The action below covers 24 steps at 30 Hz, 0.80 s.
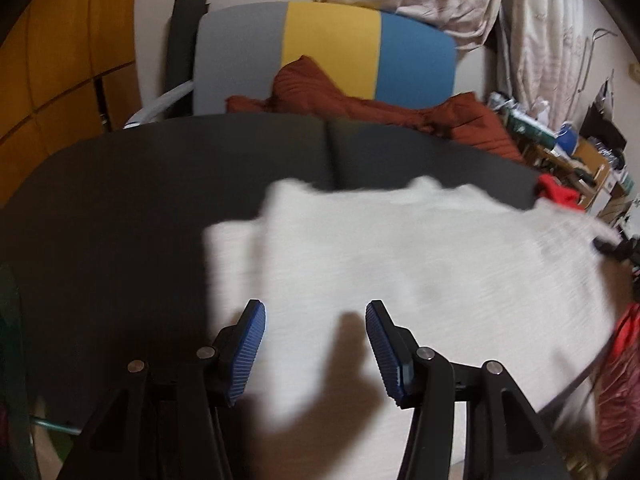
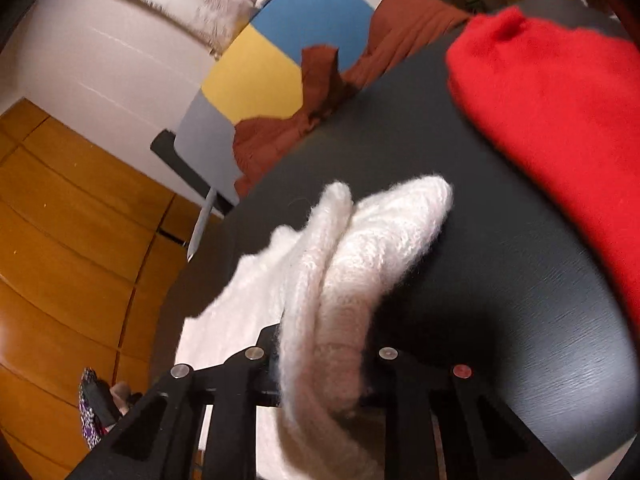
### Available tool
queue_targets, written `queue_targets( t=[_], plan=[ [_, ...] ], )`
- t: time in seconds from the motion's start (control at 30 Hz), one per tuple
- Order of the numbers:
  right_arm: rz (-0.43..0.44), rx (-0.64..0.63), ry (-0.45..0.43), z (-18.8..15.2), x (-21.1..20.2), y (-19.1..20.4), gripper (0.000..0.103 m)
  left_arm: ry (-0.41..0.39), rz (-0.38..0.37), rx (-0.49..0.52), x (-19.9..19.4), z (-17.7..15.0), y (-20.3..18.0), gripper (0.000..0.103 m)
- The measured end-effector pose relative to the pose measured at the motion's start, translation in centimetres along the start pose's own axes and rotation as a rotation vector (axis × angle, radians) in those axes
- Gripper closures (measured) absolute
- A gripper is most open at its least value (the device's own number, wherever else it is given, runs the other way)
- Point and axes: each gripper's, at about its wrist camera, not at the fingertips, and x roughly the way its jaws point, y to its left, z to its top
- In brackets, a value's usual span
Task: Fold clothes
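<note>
right claw [image 2: 320,364] tips hidden by white sweater [image 2: 360,248]

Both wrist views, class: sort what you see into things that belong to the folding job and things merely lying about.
Job:
- white sweater, on the black table
- right gripper, jaws shut on the sweater
- left gripper, jaws open over the sweater
- red garment, probably next

Lying about:
- rust cloth
- striped chair
- curtains

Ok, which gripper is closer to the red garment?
Right. The right gripper, shut on the white sweater, is beside the red garment; the left gripper hangs open farther away.
</note>
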Motion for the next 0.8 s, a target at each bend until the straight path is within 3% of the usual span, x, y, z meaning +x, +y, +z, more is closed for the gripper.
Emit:
queue_targets(
  t=[0.13,0.27,0.53,0.6,0.7,0.8],
  plan=[
    [-0.007,0.074,0.0,0.7,-0.9,-0.6,0.081,0.051,-0.078,-0.08,1.8,-1.5,1.6,0.047],
    [0.045,0.135,0.013,0.6,-1.3,0.9,0.081,0.023,-0.059,-0.05,2.0,-2.0,1.0,0.046],
    [0.212,-0.021,0.073,-2.3,1.2,14.7,0.081,0.008,-0.075,-0.04,2.3,-2.1,1.2,0.046],
    [0.242,-0.078,0.115,-4.5,2.7,18.2,0.081,0.006,-0.078,-0.036,2.3,-2.1,1.3,0.046],
    [0.256,-0.184,0.186,-8.1,5.4,22.9,0.081,0.002,-0.09,-0.037,2.4,-2.1,1.3,0.046],
    [0.206,-0.295,0.256,-12.6,9.1,25.9,0.081,-0.004,-0.098,-0.035,2.4,-2.3,1.5,0.046]
  ],
)
